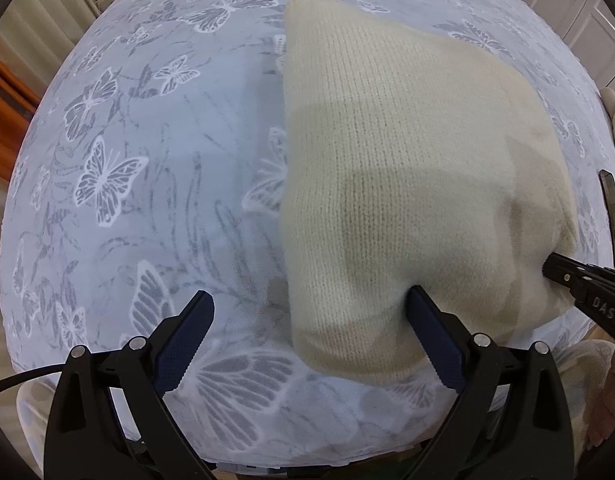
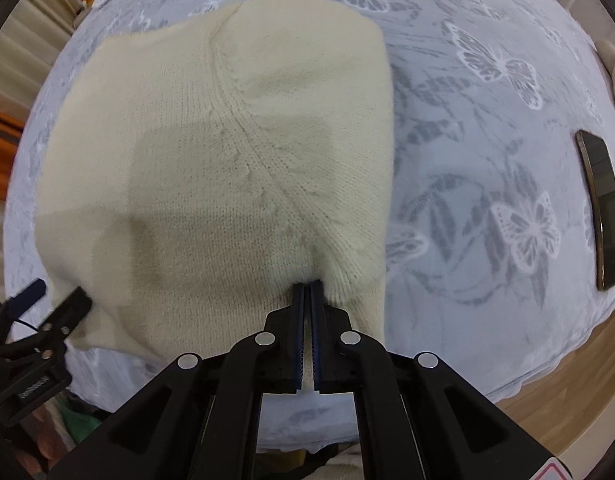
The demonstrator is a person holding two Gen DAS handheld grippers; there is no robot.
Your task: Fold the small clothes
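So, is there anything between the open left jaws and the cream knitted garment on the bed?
Nothing visible. The left gripper already straddles the near edge of the cream knitted garment, which the right gripper pinches.

Both grippers — left gripper (image 1: 309, 312), right gripper (image 2: 307, 286) — black plastic; blue ridged jaws; silver rivets; "DAS" lettering.

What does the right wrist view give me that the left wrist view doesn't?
Only the right wrist view: the right gripper seen head-on, shut on a pinch of the cream knit garment, plus the diagonal seam across it.

Only the left wrist view: the left gripper open, one finger over the garment's near corner, the other over the bedspread.

Both: the garment on the butterfly bedspread, the phone to the right, and the opposite gripper at the frame's edge.
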